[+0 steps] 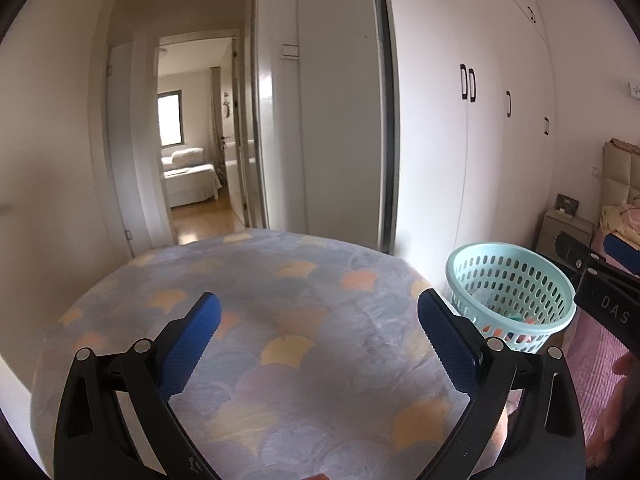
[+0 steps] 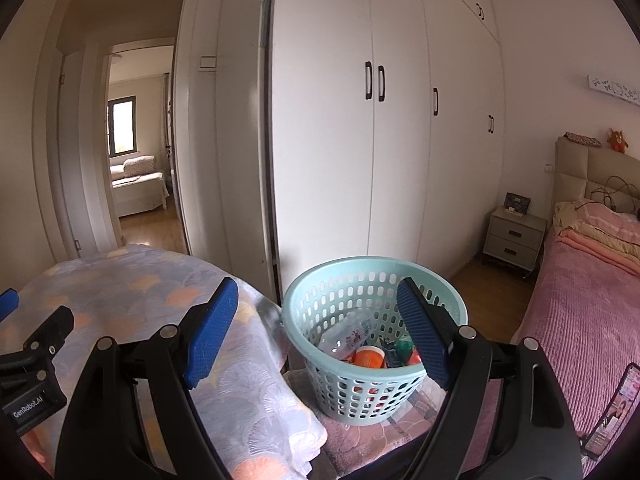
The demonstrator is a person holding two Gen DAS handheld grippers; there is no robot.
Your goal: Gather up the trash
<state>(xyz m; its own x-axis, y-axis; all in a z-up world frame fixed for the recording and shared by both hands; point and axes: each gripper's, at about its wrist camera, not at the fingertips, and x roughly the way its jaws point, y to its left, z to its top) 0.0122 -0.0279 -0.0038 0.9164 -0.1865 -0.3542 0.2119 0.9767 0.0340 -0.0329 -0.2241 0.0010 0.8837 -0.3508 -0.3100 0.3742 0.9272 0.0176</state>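
We hold our left tongs (image 1: 318,316) spread wide over a rounded surface draped in a grey-blue cloth (image 1: 256,320) with orange and yellow fan shapes, and nothing sits between the blue pads (image 1: 192,348). Our right tongs (image 2: 318,312) are likewise spread apart and grip nothing, hanging just above the pale green perforated basket (image 2: 360,392), which stands beside the draped surface on a pinkish patterned cover. The trash already lies inside that basket: a clear plastic bottle (image 2: 346,336) tilted against the wall, an orange container (image 2: 368,357) next to it, and some dark and green scraps (image 2: 396,349) we cannot make out. From the left wrist view the basket (image 1: 508,276) shows to the right, with the other tool's black arm (image 1: 600,284) beyond it. Behind stand white wardrobe doors (image 2: 400,140), a bedside cabinet (image 2: 514,236) and a bed with a pink cover (image 2: 580,300).
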